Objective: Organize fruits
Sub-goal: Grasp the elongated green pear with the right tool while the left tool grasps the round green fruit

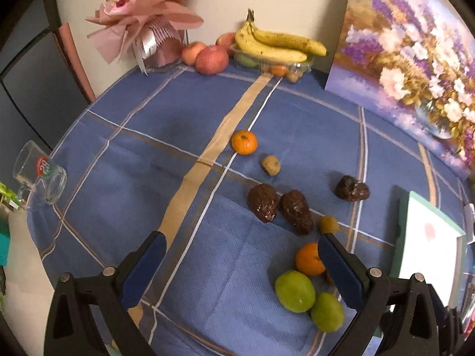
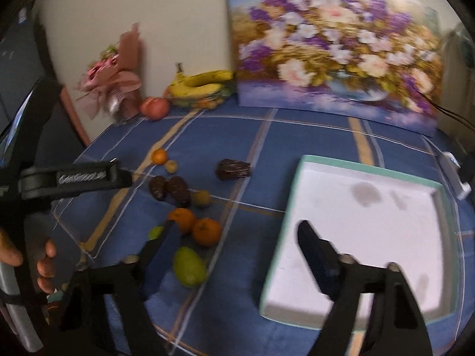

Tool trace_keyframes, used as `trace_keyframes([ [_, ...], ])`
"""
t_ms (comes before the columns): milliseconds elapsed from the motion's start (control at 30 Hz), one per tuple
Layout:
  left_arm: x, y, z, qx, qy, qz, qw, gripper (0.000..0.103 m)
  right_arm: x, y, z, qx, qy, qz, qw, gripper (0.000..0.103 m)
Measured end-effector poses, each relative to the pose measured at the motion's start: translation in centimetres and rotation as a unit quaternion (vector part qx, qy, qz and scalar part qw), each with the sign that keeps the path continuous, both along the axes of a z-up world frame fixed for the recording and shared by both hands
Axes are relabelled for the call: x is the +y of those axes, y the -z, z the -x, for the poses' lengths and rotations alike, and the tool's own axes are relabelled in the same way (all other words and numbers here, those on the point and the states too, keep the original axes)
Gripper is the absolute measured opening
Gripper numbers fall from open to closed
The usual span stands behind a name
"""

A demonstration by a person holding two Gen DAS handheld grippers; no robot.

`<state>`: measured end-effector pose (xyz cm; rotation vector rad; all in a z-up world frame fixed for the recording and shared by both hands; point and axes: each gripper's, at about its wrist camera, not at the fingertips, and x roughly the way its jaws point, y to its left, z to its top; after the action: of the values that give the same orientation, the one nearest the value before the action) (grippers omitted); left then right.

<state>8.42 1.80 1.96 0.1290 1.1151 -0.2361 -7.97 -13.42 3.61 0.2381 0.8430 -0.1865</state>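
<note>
Loose fruit lies on the blue checked tablecloth (image 1: 142, 160): an orange (image 1: 244, 142), a small brown fruit (image 1: 270, 165), three dark wrapped fruits (image 1: 263, 202), a yellow-green small fruit (image 1: 328, 224), an orange (image 1: 308, 259) and two green fruits (image 1: 294, 290). My left gripper (image 1: 240, 246) is open and empty above the cloth; its right finger sits beside the near orange. My right gripper (image 2: 237, 231) is open and empty, between the green fruit (image 2: 189, 266) and the white tray (image 2: 365, 207) with a teal rim.
At the back stand a clear box with bananas (image 1: 276, 44), apples (image 1: 211, 59), a pink bouquet (image 1: 148, 20) and a flower painting (image 1: 415, 59). A glass mug (image 1: 40, 175) lies at the table's left edge. The hand-held left gripper (image 2: 74, 178) shows in the right wrist view.
</note>
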Motion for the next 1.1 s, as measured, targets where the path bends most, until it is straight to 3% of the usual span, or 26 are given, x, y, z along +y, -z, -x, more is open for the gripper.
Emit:
trace_keyframes([
  [300,1.1,4.4,-0.5,0.075,-0.015,-0.009,0.997,0.098,2.8,4.9,-2.0,0.073,-0.059,-0.014,0.995,0.065],
  [500,2.5,5.5,-0.9,0.087,-0.046,-0.006,0.9951,0.097,4.1,7.1,-2.6,0.105,-0.083,-0.013,0.991,0.06],
  [900,3.4,6.2,-0.6,0.093,-0.055,0.008,0.9941,0.095,4.3,8.4,-3.0,0.115,-0.097,-0.038,0.988,0.04],
  [1100,3.0,5.5,0.2,0.101,-0.045,0.028,0.9935,0.092,3.8,7.9,-2.5,0.109,-0.086,-0.038,0.99,0.04],
])
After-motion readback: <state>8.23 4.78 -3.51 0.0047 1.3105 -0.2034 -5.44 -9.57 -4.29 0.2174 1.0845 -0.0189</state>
